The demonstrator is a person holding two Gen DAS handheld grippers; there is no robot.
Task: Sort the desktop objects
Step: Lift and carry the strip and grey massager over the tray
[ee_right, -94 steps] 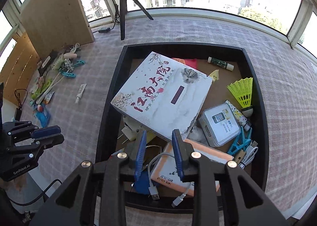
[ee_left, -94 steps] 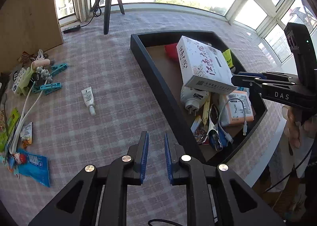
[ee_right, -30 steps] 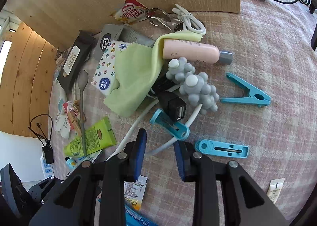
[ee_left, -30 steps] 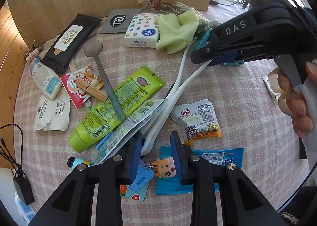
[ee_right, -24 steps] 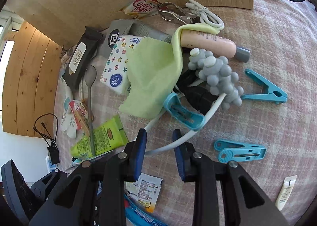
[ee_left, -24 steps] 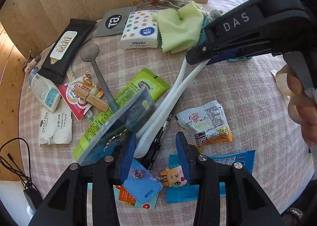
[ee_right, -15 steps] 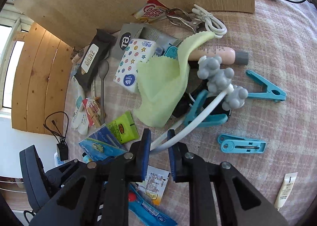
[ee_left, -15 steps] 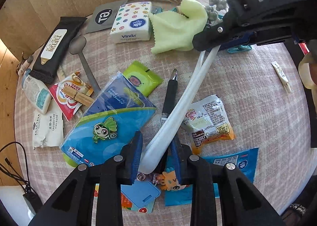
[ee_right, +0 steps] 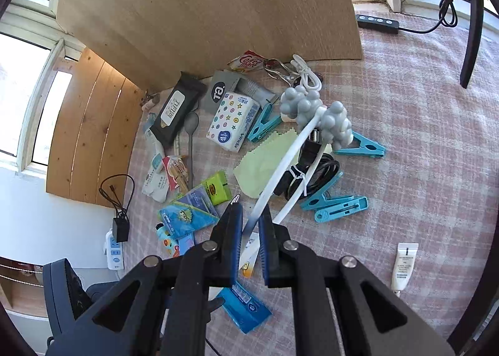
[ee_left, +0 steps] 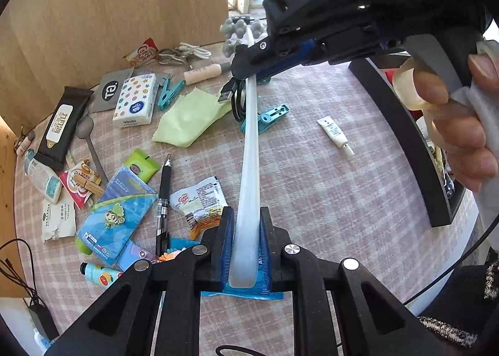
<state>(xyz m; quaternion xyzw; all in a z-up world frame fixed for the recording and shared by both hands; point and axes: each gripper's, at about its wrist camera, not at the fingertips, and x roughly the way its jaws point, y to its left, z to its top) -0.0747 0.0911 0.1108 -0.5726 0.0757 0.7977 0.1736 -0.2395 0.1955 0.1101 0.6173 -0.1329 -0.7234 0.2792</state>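
A white forked massager [ee_left: 249,144] with grey knobbed heads [ee_right: 299,103] hangs above the checked tablecloth, held at both ends. My left gripper [ee_left: 246,243] has the wide end of the white handle between its blue pads; its jaws are still closing and the pads press on it. My right gripper [ee_right: 251,225] is shut on one thin white arm further up, below the grey heads. In the left wrist view the right gripper [ee_left: 246,70] crosses the top, gripped by a person's hand [ee_left: 452,125].
Under the massager lie a yellow-green cloth [ee_left: 190,116], a coiled black USB cable [ee_right: 318,175], blue clothes pegs [ee_right: 340,204], a black pen [ee_left: 163,187], packets and a tissue pack [ee_left: 135,100]. A black tray [ee_left: 405,125] stands right; a wooden board [ee_right: 202,13] behind.
Both grippers closed on the white massager and lifted it off the pile. The green cloth dropped flat onto the table, and a black pen came into view.
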